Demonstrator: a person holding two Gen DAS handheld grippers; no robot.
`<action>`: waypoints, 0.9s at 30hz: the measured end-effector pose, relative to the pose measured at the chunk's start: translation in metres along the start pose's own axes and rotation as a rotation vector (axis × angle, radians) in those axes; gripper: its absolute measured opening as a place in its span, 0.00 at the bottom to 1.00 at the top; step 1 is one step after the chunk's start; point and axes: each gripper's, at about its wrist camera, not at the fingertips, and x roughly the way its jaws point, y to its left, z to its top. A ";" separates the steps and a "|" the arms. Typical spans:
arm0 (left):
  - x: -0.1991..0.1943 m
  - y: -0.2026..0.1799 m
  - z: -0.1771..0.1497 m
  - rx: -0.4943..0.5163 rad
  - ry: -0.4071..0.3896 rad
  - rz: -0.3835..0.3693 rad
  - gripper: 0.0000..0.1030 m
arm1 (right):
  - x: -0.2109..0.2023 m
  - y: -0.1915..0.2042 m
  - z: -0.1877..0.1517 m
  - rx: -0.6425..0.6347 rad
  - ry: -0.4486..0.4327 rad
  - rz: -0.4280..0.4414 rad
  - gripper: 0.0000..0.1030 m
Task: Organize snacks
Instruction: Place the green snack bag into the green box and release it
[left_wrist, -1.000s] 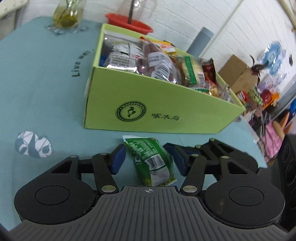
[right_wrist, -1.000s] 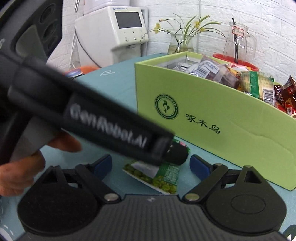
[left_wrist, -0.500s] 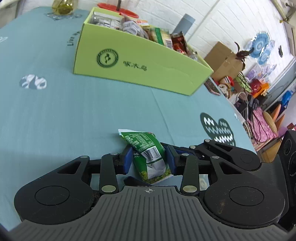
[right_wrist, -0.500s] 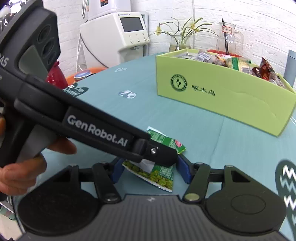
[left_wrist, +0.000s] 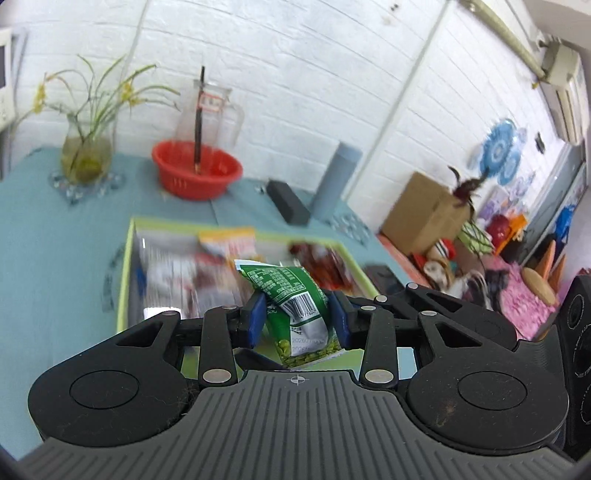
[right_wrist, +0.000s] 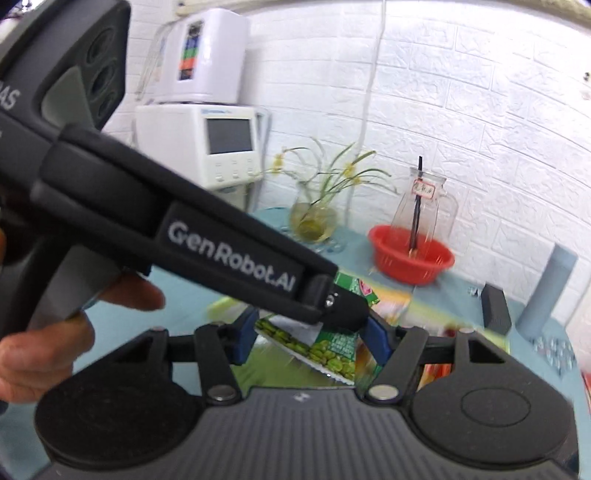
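My left gripper is shut on a green pea snack packet and holds it in the air above the light green snack box, which is full of packets. The same green packet shows in the right wrist view between the blue pads of my right gripper, which is also shut on it. The left gripper's black body crosses that view from the left and hides part of the packet.
A red basket with a glass jug, a plant vase, a grey bottle and a black case stand on the teal table behind the box. A white machine stands at the back left.
Both grippers closed on the green packet on the table, then lifted it together. It now hangs over the open snack box.
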 end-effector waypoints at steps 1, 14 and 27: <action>0.015 0.009 0.013 -0.016 0.007 0.006 0.16 | 0.017 -0.009 0.006 0.007 0.017 0.007 0.69; 0.092 0.052 -0.003 0.128 0.069 0.147 0.41 | 0.110 -0.032 -0.012 0.072 0.153 0.092 0.92; 0.026 0.033 0.006 0.067 -0.061 0.086 0.66 | 0.061 -0.024 -0.006 0.070 0.114 0.001 0.99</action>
